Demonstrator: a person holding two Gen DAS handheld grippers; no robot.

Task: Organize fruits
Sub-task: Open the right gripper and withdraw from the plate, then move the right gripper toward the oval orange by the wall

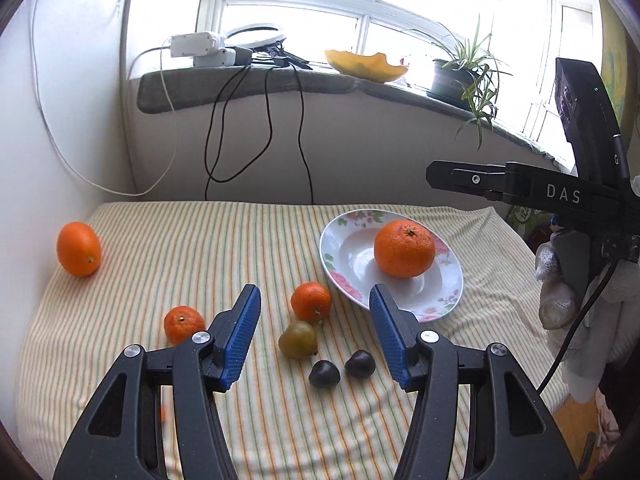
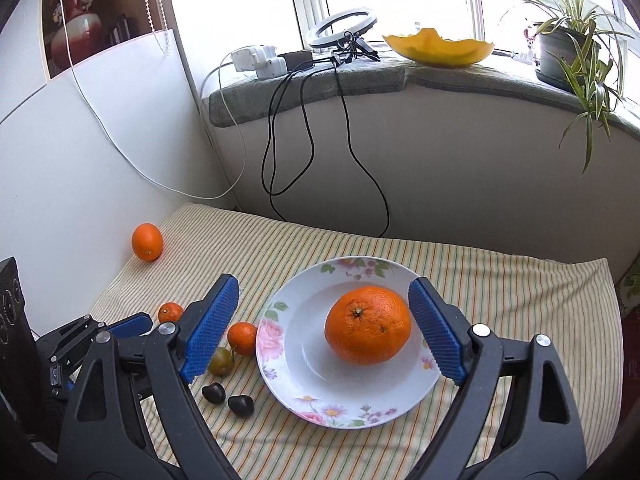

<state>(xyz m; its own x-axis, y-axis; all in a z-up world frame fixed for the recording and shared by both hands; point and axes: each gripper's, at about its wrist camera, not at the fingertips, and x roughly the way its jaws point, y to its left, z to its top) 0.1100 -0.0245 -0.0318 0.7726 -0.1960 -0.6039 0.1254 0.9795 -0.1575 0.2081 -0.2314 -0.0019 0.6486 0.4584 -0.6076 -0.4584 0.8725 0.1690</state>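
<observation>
A big orange (image 2: 368,324) rests in the flowered white plate (image 2: 304,364) on the striped cloth. My right gripper (image 2: 324,280) stands open astride it, and neither blue pad presses on the fruit. My left gripper (image 1: 314,292) is open and empty, hovering over the loose fruit left of the plate (image 1: 348,256): two mandarins (image 1: 311,301) (image 1: 183,323), a greenish fruit (image 1: 298,339) and two dark chestnuts (image 1: 324,373) (image 1: 359,364). Another orange (image 1: 78,249) lies far left by the wall. In the left wrist view the right gripper (image 1: 480,178) shows side-on above the plate.
A white wall panel (image 2: 100,168) bounds the cloth on the left and a curved wall closes the back. Black cables (image 2: 280,152) hang from the sill, which holds a yellow rind (image 2: 436,50), a ring light and a potted plant (image 2: 568,44). A gloved hand (image 1: 554,280) is at right.
</observation>
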